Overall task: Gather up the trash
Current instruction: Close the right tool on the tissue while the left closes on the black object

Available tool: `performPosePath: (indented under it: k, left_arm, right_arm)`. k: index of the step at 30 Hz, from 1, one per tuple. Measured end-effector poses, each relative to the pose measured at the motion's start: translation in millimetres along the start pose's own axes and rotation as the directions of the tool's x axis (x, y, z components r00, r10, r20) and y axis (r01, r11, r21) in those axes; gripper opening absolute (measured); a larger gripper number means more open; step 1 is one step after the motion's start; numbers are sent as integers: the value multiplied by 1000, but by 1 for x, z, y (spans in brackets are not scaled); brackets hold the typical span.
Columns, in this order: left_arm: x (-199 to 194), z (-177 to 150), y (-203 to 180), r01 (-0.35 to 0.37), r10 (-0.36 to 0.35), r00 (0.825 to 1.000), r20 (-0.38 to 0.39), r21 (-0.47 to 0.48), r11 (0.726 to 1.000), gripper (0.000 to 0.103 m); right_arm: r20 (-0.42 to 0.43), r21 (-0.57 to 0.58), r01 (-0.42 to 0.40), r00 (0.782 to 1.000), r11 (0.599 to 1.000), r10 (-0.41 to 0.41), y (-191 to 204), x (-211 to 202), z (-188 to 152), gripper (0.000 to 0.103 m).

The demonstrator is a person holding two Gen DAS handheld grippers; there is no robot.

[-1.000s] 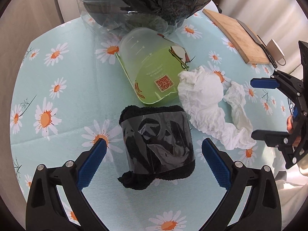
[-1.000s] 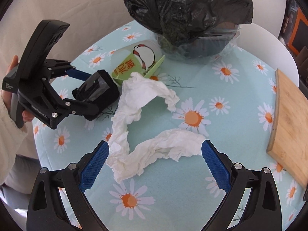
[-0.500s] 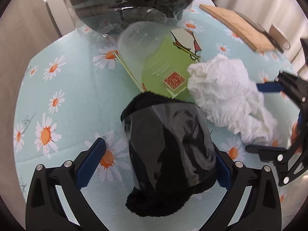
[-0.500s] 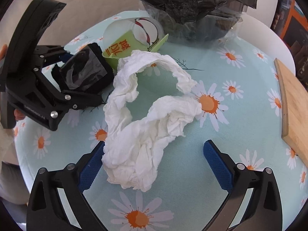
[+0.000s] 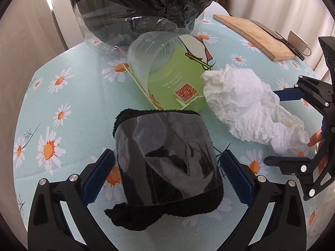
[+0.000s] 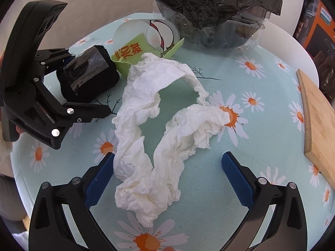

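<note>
A black fuzzy bundle wrapped in clear film (image 5: 167, 163) lies on the daisy tablecloth between the open fingers of my left gripper (image 5: 167, 177); whether the pads touch it I cannot tell. It also shows in the right wrist view (image 6: 88, 75). A crumpled white paper towel (image 6: 155, 138) lies between the open fingers of my right gripper (image 6: 167, 177), its near end by the left pad. It also shows in the left wrist view (image 5: 251, 108). A clear plastic cup with a green label (image 5: 167, 71) lies on its side behind both.
A clear bin lined with a black trash bag (image 5: 134, 6) stands at the table's far side, also seen in the right wrist view (image 6: 211, 6). A wooden cutting board (image 6: 320, 125) with a knife (image 5: 278, 37) and a white mug (image 5: 297, 41) lie to the right.
Both grippers have moved forward and down. The black bundle now sits between my left fingers and the paper towel between my right fingers. Both stay open.
</note>
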State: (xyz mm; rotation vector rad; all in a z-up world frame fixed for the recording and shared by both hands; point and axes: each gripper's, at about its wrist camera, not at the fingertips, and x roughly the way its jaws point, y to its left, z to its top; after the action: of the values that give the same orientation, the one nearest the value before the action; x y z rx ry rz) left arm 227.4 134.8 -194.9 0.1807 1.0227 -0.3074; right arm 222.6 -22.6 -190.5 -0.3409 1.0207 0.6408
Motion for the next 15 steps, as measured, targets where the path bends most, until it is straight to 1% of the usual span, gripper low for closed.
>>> performPosePath:
  k: [3,6,8,9,10,11,12,15]
  left_arm:
    - [-1,0,0,-9,9,1000,-18,-9,1000,99]
    - [0,4,-1,-13,12,999,-42,-15,1000,97]
    - [-4,7,-2,-7,7,999,-46,-12,1000,82]
    - [-7,8,-1,-11,10,999,-52,-21,1000,67]
    - [-8,9,0,-7,5,998,-67,-33,999,63]
    - [-9,8,0,-12,10,997,-82,-32,999,63]
    - [-11,6,0,-21,18,996,-92,-25,999,62]
    - [-18,-2,-3,-24,19,992,-126,-34,999,62]
  right_arm:
    - [-8,4,0,1000,1000,0,1,0,2,96]
    - [-31,-5,6,999,1000,-6,3,1,5,93]
    - [-35,-29,-13,999,999,12,5,-3,9,69]
    - [-39,-43,-23,999,999,21,7,-7,11,46]
    - [-50,-48,-29,998,998,27,7,-9,13,20]
    - [-65,-51,-39,997,998,35,7,-10,13,17]
    - [-76,-52,-45,996,998,41,6,-12,13,17]
    - [-58,-46,-27,998,999,24,2,-23,8,17]
